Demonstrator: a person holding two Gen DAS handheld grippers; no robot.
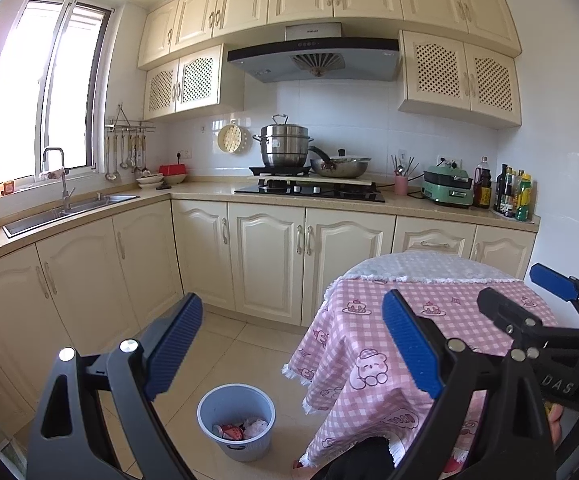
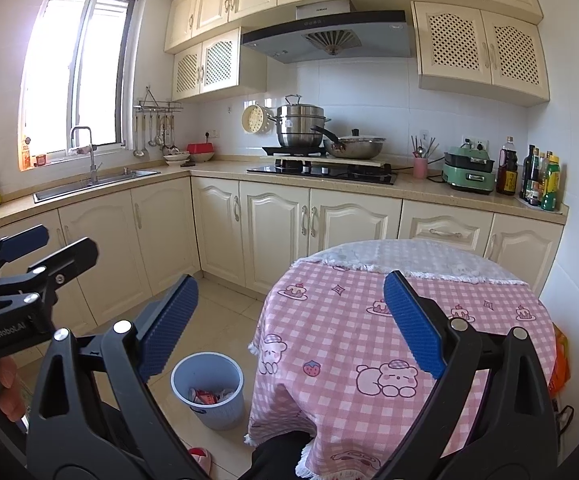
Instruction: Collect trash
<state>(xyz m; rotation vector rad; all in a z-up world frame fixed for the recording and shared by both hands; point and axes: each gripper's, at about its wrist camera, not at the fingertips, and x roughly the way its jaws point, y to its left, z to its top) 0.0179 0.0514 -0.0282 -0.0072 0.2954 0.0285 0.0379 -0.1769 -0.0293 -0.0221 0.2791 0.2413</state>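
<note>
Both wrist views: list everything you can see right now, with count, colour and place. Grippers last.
Bin: one, blue-grey, on the floor left of the table, trash inside.
Trash: several pieces, red and white, in the bin.
Table: one, round, pink checked cloth, no trash visible on it.
Steamer pot: one, steel, on the stove.
Wok: one, steel, lidded, right of the pot.
Sink: one, steel, under the window.
Green cooker: one, on the counter, right.
Bottles: several, dark and green, far right of the counter.
Left gripper: blue pads, open, empty.
Right gripper: blue pads, open, empty.
</note>
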